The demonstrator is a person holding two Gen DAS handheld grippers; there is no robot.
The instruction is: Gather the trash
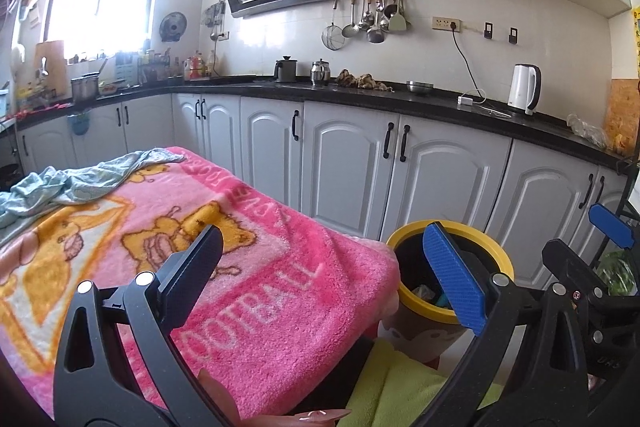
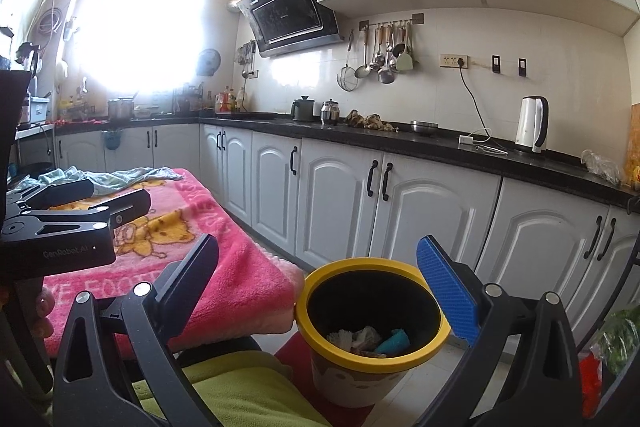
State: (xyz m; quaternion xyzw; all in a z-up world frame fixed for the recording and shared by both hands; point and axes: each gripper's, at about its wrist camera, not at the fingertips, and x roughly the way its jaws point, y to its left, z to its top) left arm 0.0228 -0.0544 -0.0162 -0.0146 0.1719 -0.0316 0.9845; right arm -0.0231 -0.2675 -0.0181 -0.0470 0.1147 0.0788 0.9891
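Observation:
A yellow-rimmed trash bin (image 2: 374,359) stands on the floor beside the table's corner. Inside lie crumpled white paper (image 2: 356,337) and a teal scrap (image 2: 394,342). My right gripper (image 2: 324,271) hangs open above and just in front of the bin, nothing between its fingers. My left gripper (image 1: 324,263) is also open and empty, held over the table's near corner, with the bin (image 1: 492,251) seen past its blue finger (image 1: 454,275). In the right wrist view the left gripper's body (image 2: 60,231) shows at the left. The right gripper's blue tip (image 1: 610,225) shows at the left wrist view's right edge.
A pink cartoon blanket (image 1: 180,267) covers the table, with a light blue cloth (image 1: 68,183) bunched at its far end. White cabinets (image 1: 348,167) under a black counter (image 1: 400,99) run behind. A green fleece (image 2: 248,395) lies below. A kettle (image 1: 524,89) stands on the counter.

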